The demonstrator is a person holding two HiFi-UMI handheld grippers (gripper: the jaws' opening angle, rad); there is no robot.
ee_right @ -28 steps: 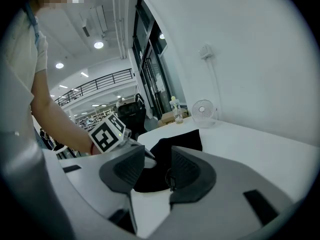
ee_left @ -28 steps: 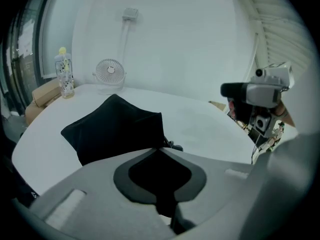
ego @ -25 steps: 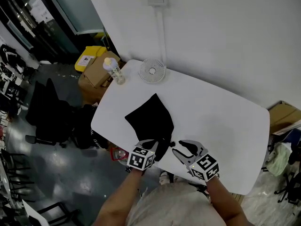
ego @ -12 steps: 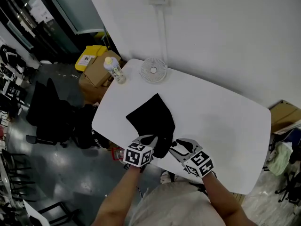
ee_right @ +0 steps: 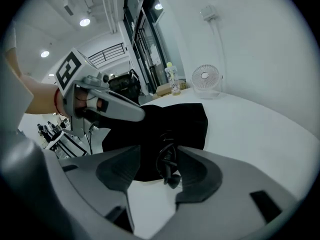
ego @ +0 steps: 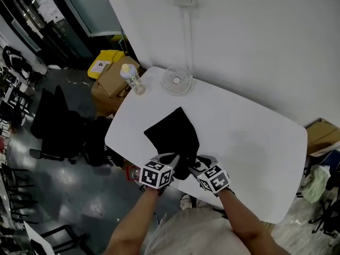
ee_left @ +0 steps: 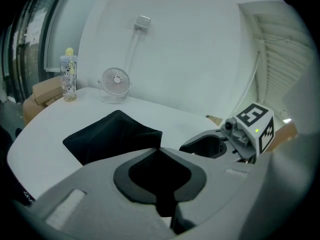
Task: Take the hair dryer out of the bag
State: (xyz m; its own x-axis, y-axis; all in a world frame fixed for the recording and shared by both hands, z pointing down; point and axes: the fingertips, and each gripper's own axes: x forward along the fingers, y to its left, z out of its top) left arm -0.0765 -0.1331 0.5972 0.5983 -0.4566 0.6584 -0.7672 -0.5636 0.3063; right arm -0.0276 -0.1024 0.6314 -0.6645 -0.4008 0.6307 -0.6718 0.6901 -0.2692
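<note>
A black fabric bag lies on the white table, its mouth toward the near edge. My left gripper is shut on the bag's near edge; in the left gripper view its jaws meet at the tip with black cloth behind them. My right gripper sits open at the bag's mouth, and its jaws have just been opening. In the right gripper view a black cord with a plug pokes out of the bag and lies between the jaws, untouched by the pads. The hair dryer's body is hidden.
A small white fan and a clear bottle stand at the table's far left corner. Cardboard boxes and a yellow bin sit on the floor beyond. A black chair stands left of the table.
My right gripper has moved left and down to the bag's mouth, its jaws spread wider. The left gripper keeps its hold on the bag's edge.
</note>
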